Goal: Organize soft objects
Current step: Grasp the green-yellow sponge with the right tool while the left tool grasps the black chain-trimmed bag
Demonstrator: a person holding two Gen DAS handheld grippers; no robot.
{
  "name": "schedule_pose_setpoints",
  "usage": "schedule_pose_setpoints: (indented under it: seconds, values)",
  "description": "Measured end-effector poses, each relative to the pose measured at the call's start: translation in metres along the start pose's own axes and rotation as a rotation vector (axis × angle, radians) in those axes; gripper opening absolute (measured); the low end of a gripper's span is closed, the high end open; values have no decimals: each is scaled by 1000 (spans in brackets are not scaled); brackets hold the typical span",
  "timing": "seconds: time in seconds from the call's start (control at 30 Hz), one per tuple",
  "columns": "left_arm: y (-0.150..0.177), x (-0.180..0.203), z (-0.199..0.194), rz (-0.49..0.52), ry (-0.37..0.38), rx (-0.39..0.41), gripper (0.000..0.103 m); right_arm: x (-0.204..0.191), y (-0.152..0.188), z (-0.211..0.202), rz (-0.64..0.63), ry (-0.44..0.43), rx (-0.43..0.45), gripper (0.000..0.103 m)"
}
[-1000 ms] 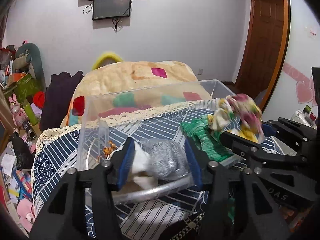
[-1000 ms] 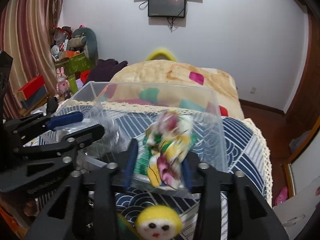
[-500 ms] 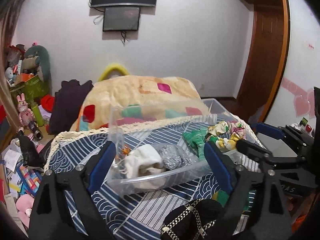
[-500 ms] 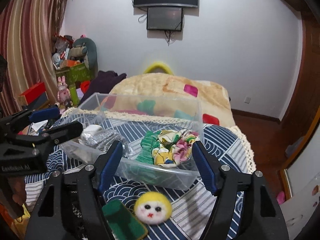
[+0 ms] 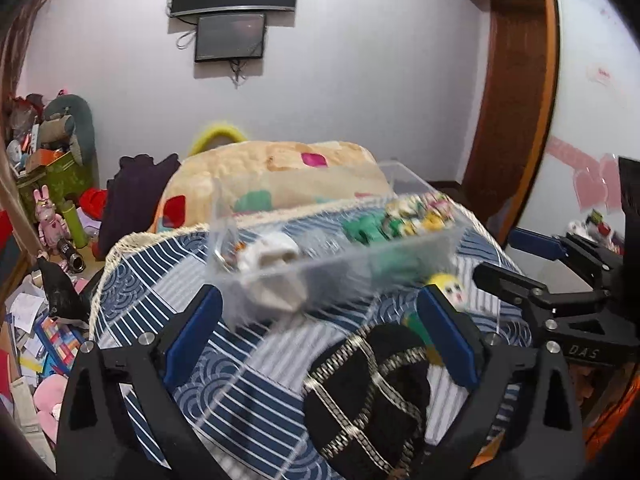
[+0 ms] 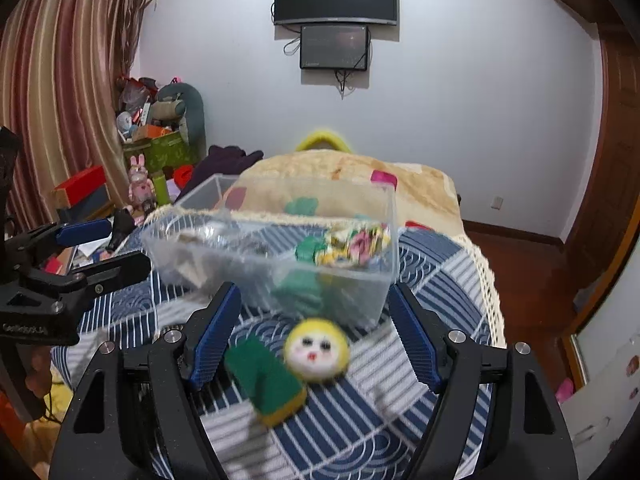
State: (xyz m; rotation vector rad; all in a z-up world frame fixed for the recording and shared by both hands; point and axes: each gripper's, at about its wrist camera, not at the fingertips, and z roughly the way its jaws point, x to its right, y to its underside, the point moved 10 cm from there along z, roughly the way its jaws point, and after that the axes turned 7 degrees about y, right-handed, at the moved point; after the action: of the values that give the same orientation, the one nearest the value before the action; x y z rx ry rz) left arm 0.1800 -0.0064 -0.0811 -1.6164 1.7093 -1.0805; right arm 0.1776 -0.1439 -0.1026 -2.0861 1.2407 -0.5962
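Claws: both pulled back from the clear bin (image 5: 344, 256) since a second ago
Left claw (image 5: 320, 332): spread wide, empty
Right claw (image 6: 314, 336): spread wide, empty — felt doll (image 6: 316, 350) between its fingers, just before the bin
Floral cloth (image 6: 358, 242): inside the bin, right end

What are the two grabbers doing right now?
Left gripper: open, holding nothing.
Right gripper: open, holding nothing.

A clear plastic bin (image 6: 372, 280) holds a white cloth (image 5: 272, 258), green knit (image 6: 308, 247) and flowered cloth (image 6: 360, 242). Just before the bin lie a yellow-haired doll (image 6: 316, 350) and black pouch (image 5: 372, 396).
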Motion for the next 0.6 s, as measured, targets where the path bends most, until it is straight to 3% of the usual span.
schedule_pose_setpoints:
  seconds: [0.23,0.6]
  values:
    - [39,22,12,7,59,-90,99,-2,29,1,-7,-9,-50,74]
    - [93,1,37,-34,14,-204,99,-8,59,17,20,-63,-130,74]
